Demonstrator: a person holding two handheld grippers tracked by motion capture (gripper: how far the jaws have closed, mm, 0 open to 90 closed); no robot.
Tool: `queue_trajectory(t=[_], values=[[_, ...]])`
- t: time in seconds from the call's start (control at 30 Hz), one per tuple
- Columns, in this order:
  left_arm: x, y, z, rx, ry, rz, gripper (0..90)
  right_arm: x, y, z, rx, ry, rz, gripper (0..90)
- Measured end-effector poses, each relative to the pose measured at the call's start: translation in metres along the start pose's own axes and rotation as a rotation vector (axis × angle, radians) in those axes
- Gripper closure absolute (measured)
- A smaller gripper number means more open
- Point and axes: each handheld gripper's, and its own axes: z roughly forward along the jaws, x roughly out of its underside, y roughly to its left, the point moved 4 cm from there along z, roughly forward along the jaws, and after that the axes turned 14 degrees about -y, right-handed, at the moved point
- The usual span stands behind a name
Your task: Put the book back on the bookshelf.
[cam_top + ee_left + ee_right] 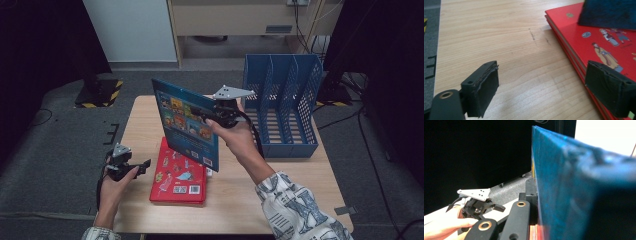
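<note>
A blue picture book (pixel 185 122) stands upright and tilted above the table, and my right gripper (pixel 212 114) is shut on its right edge. In the right gripper view the book's blue cover (pixel 564 182) is close up, pressed against the black jaw. A red book (pixel 179 172) lies flat on the wooden table (pixel 140 125), below the blue one. My left gripper (pixel 144 165) is low at the table's left edge, just left of the red book (pixel 604 42). It is open (pixel 541 82), with only bare wood between its pads.
A blue three-slot file rack (pixel 287 100) stands at the table's back right, behind the right hand. The left hand and its gripper (pixel 477 205) appear farther off in the right gripper view. Grey carpet surrounds the table.
</note>
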Motion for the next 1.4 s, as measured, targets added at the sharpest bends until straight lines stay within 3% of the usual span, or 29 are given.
queue_trajectory(t=[0.2, 0.27, 0.5, 0.87, 1.4], values=[[0.003, 0.000, 0.001, 0.000, 0.024, 0.012, 11.2, -0.005, -0.001, -0.005, 0.020, -0.002, -0.007, 83.0], [0.004, 0.000, 0.002, -0.004, 0.022, 0.008, 11.1, -0.010, 0.001, -0.008, 0.038, -0.001, -0.052, 83.1], [0.007, 0.002, 0.002, -0.013, 0.035, 0.005, 11.1, -0.018, 0.002, -0.010, 0.066, 0.012, -0.111, 83.0], [0.014, 0.004, 0.005, -0.018, 0.076, 0.011, 11.1, -0.022, -0.004, -0.013, 0.093, 0.009, -0.109, 83.1], [0.019, 0.005, 0.009, -0.033, 0.102, 0.020, 9.7, -0.043, -0.021, -0.028, 0.162, -0.046, -0.088, 83.0]])
